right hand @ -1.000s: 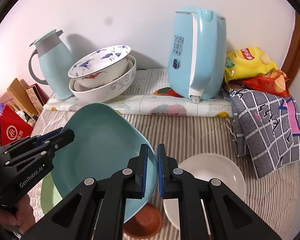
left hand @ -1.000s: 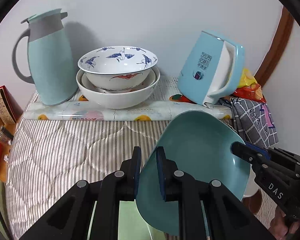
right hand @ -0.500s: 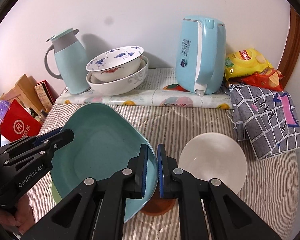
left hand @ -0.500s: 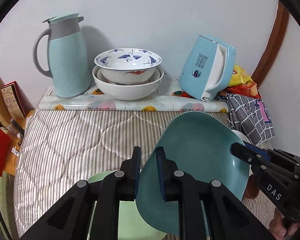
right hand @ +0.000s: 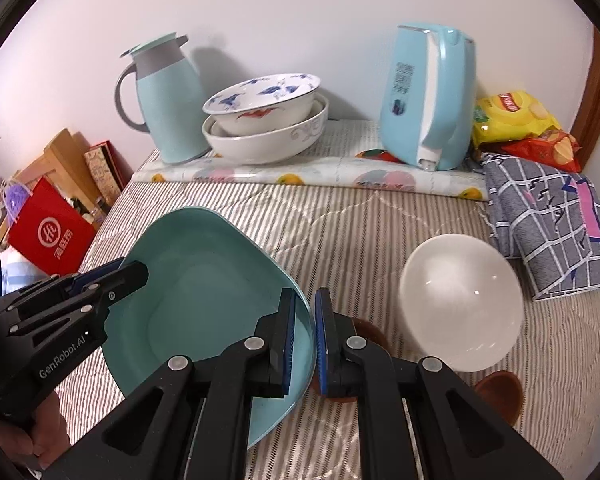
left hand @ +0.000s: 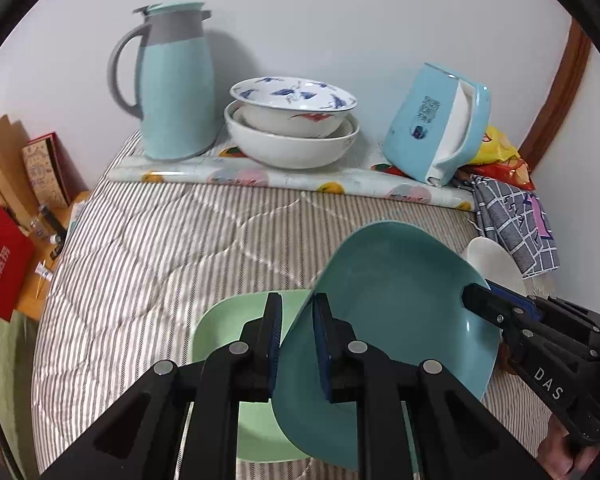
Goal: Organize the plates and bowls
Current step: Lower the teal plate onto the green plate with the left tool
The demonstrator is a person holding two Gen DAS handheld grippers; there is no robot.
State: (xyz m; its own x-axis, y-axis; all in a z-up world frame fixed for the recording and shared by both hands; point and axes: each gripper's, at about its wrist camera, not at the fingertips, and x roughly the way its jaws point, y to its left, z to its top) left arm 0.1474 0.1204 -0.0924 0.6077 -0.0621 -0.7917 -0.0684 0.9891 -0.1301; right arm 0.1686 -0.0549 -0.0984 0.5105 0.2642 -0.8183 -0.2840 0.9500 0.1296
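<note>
A teal square plate [left hand: 392, 320] is held up between both grippers, also seen in the right wrist view [right hand: 204, 292]. My left gripper [left hand: 298, 340] is shut on its left rim. My right gripper [right hand: 305, 336] is shut on its right rim. A light green plate [left hand: 228, 328] lies on the striped quilt below the teal plate. A white bowl [right hand: 460, 300] sits to the right, with two small brown dishes [right hand: 500, 392] under and beside it. Two stacked bowls, a blue-patterned one [left hand: 294, 98] inside a white one, stand at the back.
A teal thermos jug [left hand: 172, 80] stands back left and a blue kettle [right hand: 428, 96] back right on a rolled floral mat [left hand: 284, 176]. Snack bags [right hand: 512, 120] and a checked cloth [right hand: 552, 220] lie at the right. Red and brown boxes [right hand: 48, 232] stand left of the bed.
Both grippers have lifted and drawn back with the teal plate; the light green plate below has come into view and the back objects look farther away.
</note>
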